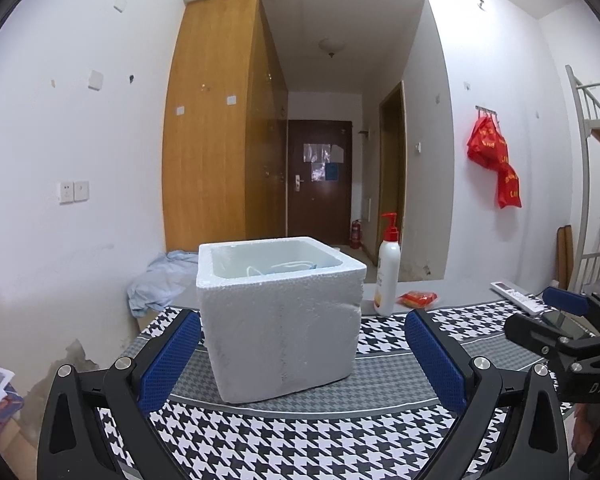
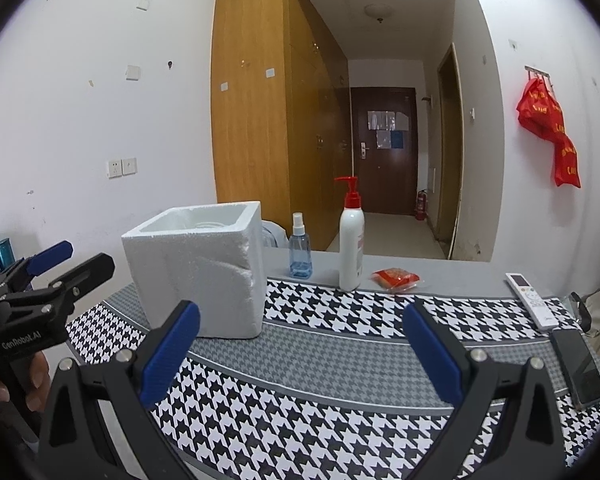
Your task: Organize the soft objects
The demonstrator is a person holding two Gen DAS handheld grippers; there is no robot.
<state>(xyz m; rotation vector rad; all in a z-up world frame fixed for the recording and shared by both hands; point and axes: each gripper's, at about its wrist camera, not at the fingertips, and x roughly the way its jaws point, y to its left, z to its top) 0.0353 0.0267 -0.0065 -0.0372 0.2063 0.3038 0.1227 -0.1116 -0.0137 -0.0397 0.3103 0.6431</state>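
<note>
Straight ahead in the left wrist view, a white foam box (image 1: 280, 320) stands upright on the houndstooth cloth (image 1: 300, 440). The left gripper (image 1: 300, 356) hovers just in front of it, its blue-padded fingers (image 1: 170, 360) spread wide apart and holding nothing; the box's near face sits between them. Inside the box, pale blue and white soft items (image 1: 284, 268) show just over the rim. Right of the box stand a white pump bottle (image 1: 387, 272) and, further right, a red packet (image 1: 418, 299), with a white remote (image 1: 516, 295) at the far right. A crumpled blue cloth (image 1: 160, 280) lies behind the box on the left.

Over in the right wrist view, the right gripper (image 2: 300, 356) also has its fingers (image 2: 172, 356) wide apart and empty, above bare cloth. The foam box (image 2: 200, 268) is to the left and further off. A small blue spray bottle (image 2: 300, 248) stands between box and pump bottle (image 2: 351, 240). A dark phone (image 2: 578, 368) lies near the right edge, just beside the remote (image 2: 531, 300).
</note>
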